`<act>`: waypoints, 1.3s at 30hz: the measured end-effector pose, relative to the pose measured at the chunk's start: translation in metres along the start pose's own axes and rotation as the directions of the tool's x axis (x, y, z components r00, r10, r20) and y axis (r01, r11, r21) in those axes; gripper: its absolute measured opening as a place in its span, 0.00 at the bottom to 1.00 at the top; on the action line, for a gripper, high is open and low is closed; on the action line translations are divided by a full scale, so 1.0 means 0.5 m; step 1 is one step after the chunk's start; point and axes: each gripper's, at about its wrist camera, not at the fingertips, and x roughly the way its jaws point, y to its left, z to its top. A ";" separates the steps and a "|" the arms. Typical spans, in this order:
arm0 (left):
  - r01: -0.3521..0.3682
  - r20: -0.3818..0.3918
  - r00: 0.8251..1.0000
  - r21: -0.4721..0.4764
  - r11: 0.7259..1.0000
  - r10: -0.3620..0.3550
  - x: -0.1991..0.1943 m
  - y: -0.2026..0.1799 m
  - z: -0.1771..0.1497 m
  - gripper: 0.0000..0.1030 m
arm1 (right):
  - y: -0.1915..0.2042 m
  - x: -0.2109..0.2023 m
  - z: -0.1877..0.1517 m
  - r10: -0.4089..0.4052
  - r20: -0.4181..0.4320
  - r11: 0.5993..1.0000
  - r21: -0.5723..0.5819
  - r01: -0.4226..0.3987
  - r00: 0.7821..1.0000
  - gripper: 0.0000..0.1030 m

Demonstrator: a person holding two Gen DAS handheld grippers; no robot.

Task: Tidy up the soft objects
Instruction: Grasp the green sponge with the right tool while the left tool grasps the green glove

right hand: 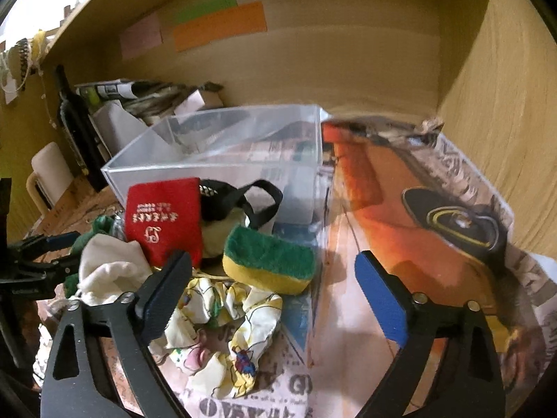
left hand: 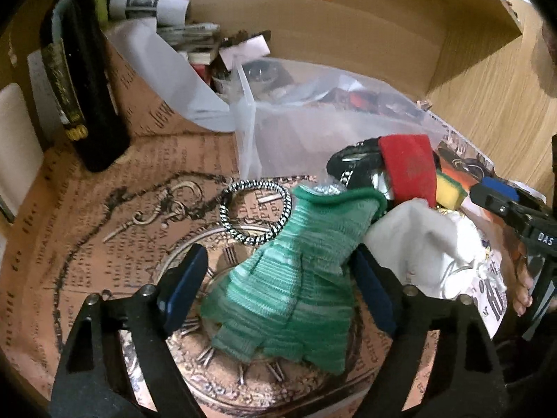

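A green knitted glove lies flat on the printed paper, between the wide-open fingers of my left gripper. Beside it sits a pile: a white cloth, a red pouch, a yellow-green sponge, a black strap and a printed scrunchie. My right gripper is open and empty above the scrunchie; it also shows in the left wrist view. A clear plastic box stands behind the pile.
A braided metal ring lies left of the glove. A dark bottle and a white bin with papers stand at the back left. Wooden walls close the back and right.
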 end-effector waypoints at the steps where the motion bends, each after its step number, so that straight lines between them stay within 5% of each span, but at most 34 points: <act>1: 0.005 -0.006 1.000 0.000 1.000 -0.005 0.005 0.001 -0.001 0.76 | -0.001 0.007 0.001 0.003 -0.012 1.000 0.003 -0.003 1.000 0.86; 8: 0.050 0.007 0.999 0.016 0.999 -0.050 0.008 -0.001 -0.001 0.57 | -0.005 0.048 -0.004 0.043 -0.084 0.999 0.033 -0.041 0.996 0.57; 13: 0.047 0.024 0.999 0.040 0.998 -0.048 -0.003 -0.007 -0.002 0.37 | -0.005 0.033 -0.004 0.035 -0.054 0.999 0.038 -0.033 0.998 0.55; 19: 0.023 0.061 0.998 0.028 0.999 -0.025 -0.026 0.007 0.008 0.27 | -0.013 -0.004 0.011 0.021 0.001 0.999 0.044 -0.021 1.000 0.55; 39: -0.001 0.298 0.955 0.031 1.000 -0.008 -0.098 -0.012 0.228 0.27 | 0.038 -0.076 0.162 0.050 0.250 0.998 -0.056 -0.037 0.967 0.55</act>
